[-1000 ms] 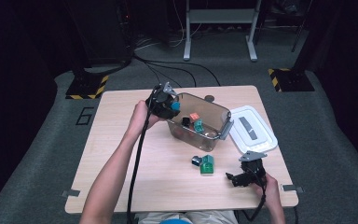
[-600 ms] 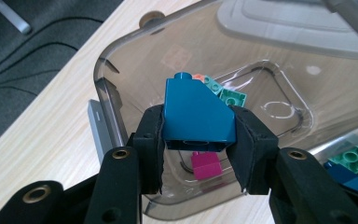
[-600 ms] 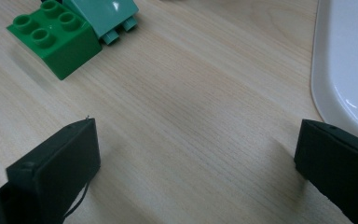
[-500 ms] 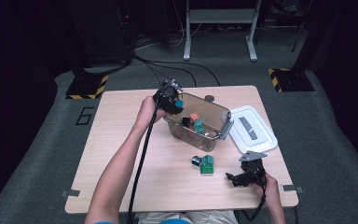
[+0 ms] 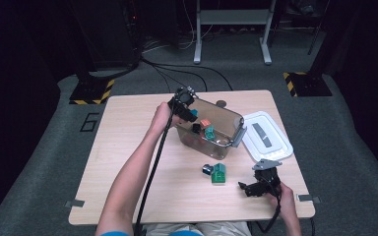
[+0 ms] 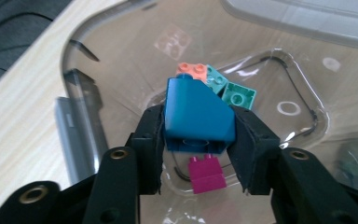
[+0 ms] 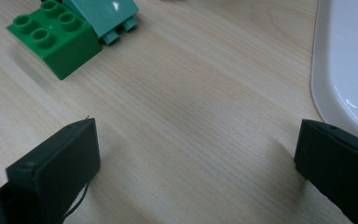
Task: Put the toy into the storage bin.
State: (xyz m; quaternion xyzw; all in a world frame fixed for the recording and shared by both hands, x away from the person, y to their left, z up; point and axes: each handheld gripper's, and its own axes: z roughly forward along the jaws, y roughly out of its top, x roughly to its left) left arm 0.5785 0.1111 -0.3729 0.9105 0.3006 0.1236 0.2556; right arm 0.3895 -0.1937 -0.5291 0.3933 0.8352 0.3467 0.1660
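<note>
My left gripper [image 6: 198, 123] hangs over the clear plastic bin [image 5: 230, 123] with a blue sloped brick [image 6: 196, 109] between its pads. The jaws have just been opening, and the pads still lie against the brick's sides. In the high view the left gripper [image 5: 189, 109] sits at the bin's far left corner. On the bin floor lie an orange brick [image 6: 192, 70], a teal brick [image 6: 216, 80], a green brick [image 6: 239, 95] and a magenta brick [image 6: 206, 173]. My right gripper [image 7: 196, 154] rests open on the table near the front right, its jaws around nothing.
A green brick [image 7: 53, 37] and a pale green sloped piece [image 7: 109, 16] lie on the table ahead of the right gripper. The white bin lid [image 5: 267, 135] lies right of the bin. The wooden table [image 5: 128, 147] has bare room at the left.
The left hand has carried the blue brick to the right and lower, from the bin's left rim to over its inside. The right hand has kept still.
</note>
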